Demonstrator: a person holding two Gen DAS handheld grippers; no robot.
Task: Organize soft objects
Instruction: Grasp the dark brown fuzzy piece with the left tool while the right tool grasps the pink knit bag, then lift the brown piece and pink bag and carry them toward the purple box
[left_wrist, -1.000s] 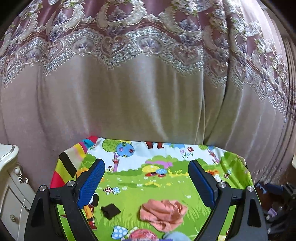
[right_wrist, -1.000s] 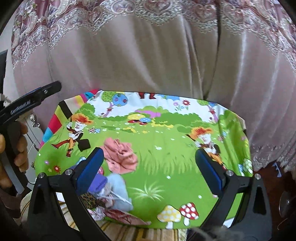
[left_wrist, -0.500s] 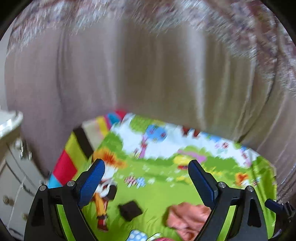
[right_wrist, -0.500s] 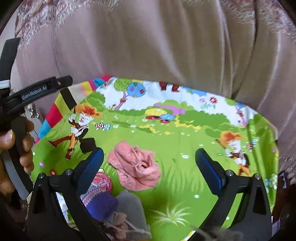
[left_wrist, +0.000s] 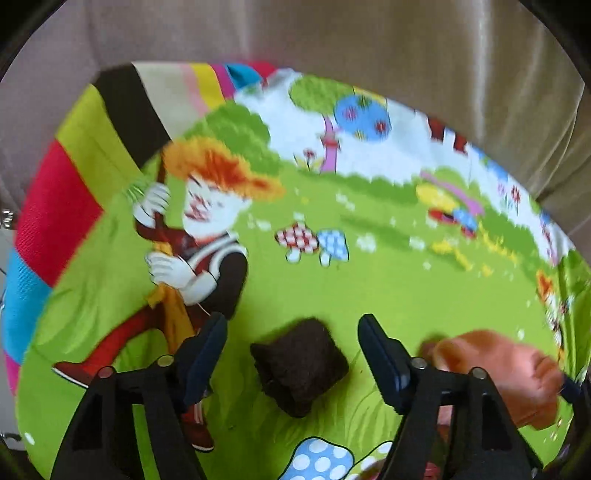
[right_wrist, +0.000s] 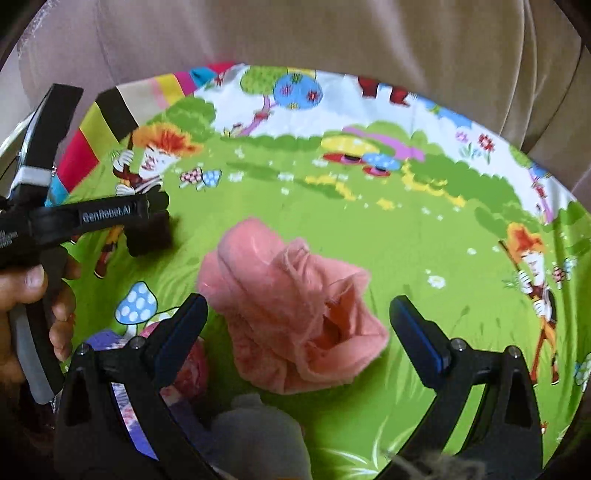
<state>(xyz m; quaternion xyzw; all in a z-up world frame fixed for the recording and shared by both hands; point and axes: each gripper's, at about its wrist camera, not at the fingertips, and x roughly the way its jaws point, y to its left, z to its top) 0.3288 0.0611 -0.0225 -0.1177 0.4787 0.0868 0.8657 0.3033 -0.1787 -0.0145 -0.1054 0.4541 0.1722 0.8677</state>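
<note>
A small dark brown folded cloth (left_wrist: 299, 369) lies on the cartoon-print table cover (left_wrist: 369, 288). My left gripper (left_wrist: 291, 332) hangs low over it with one finger on each side. Its jaws are closing, and the pads stand a little clear of the cloth. A crumpled pink cloth (right_wrist: 295, 314) lies to the right, in the middle of the right wrist view. My right gripper (right_wrist: 297, 306) is open wide above it, a finger on either side and neither touching. The pink cloth (left_wrist: 498, 373) also shows at the right edge of the left wrist view.
A pile of soft items, purple, red-pink and grey (right_wrist: 258, 435), lies at the near edge under my right gripper. A hand (right_wrist: 33, 295) holds the left gripper's handle at the left. A beige curtain (left_wrist: 369, 44) hangs right behind the table.
Both grippers have dropped toward the table and tilted down. The left one now straddles the dark cloth with narrower jaws, and the right one has come over the pink cloth.
</note>
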